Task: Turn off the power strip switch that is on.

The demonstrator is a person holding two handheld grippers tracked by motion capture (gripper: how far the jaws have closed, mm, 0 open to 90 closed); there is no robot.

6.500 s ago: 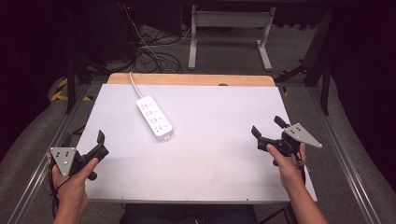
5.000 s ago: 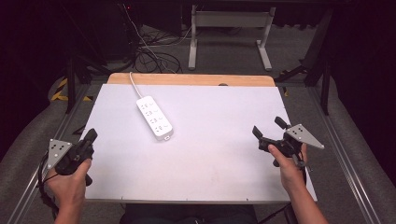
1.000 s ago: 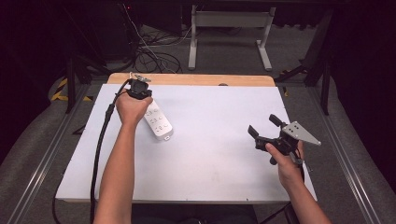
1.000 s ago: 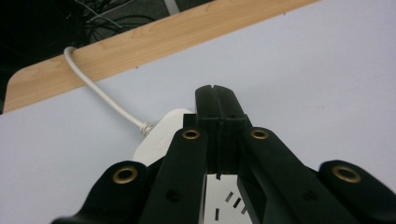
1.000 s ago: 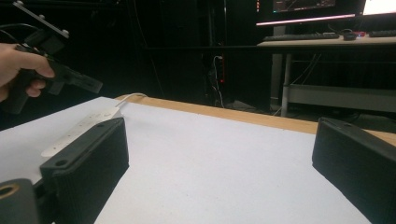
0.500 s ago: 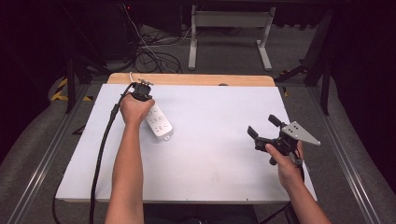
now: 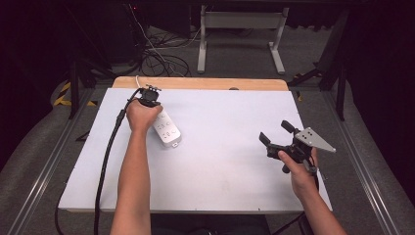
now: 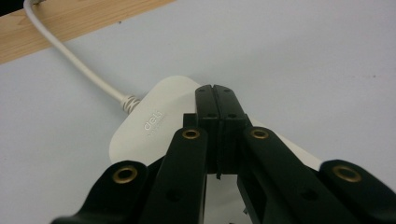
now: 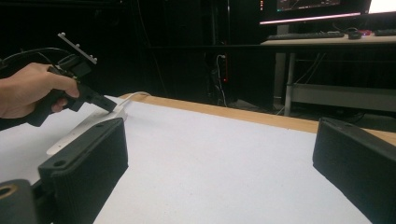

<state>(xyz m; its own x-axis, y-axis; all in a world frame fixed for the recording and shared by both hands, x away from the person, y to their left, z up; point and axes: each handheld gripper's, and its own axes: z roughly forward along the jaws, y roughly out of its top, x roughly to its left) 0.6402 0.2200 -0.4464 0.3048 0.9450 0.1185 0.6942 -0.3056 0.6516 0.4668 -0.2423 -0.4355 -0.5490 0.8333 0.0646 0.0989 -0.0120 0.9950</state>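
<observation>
The power strip (image 7: 165,129) lay on the white table top (image 7: 225,147), toward the far left part of it, set at a slant with its near end pointing toward the middle of the table. Its white cord (image 8: 70,58) left the far end and ran over the wooden edge strip (image 7: 205,83) at the back of the table.

The left gripper (image 7: 149,94) was held over the far end of the power strip, the person's left hand (image 7: 142,115) wrapped round its handle. In the left gripper view its jaws were pressed flat together, with nothing between them, and their tips stood above the rounded end of the strip close to where the cord enters. Whether the tips touched the casing could not be told from that view. In the right gripper view the same gripper pointed down at a slant onto the strip's far end.

The right gripper (image 7: 277,138) was held near the right edge of the table, well apart from the power strip, in the person's right hand (image 7: 298,166). Its jaws stood wide apart and held nothing; the right gripper view showed bare table top between them.
</observation>
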